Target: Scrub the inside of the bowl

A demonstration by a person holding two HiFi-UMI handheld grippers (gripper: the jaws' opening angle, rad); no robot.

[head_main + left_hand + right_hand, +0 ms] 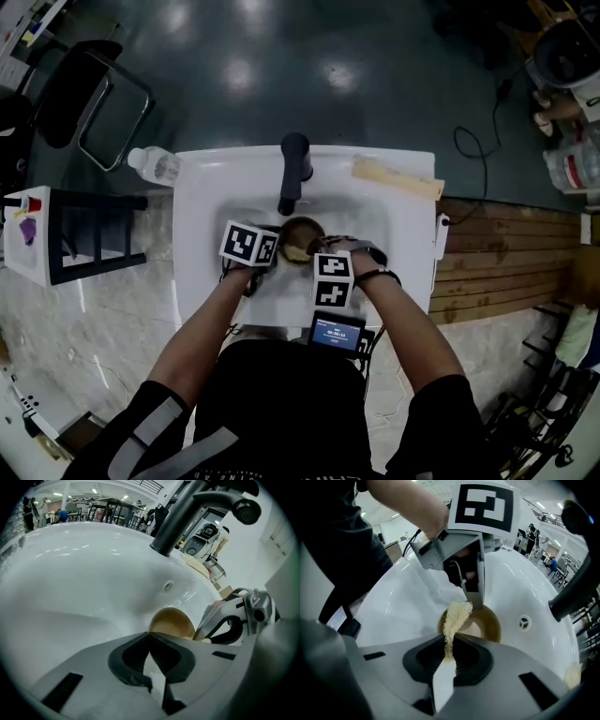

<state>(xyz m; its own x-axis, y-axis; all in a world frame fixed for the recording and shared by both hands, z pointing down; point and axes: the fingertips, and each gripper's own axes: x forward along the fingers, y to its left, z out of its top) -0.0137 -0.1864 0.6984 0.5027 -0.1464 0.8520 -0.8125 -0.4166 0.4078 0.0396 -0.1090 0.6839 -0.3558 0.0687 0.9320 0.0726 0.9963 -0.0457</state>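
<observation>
Right claw (449,638) (with sponge (455,616)) over bowl (490,626)

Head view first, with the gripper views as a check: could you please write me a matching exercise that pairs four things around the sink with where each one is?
Things
1. bowl
2. faucet
3. scrub pad
4. plastic bottle

Places
A. lying at the far left corner of the sink
B. held by the right gripper
C. standing at the middle of the sink's far rim
D. down in the basin, below the spout

Pairs: 1-D, 2-C, 3-B, 4-A
</observation>
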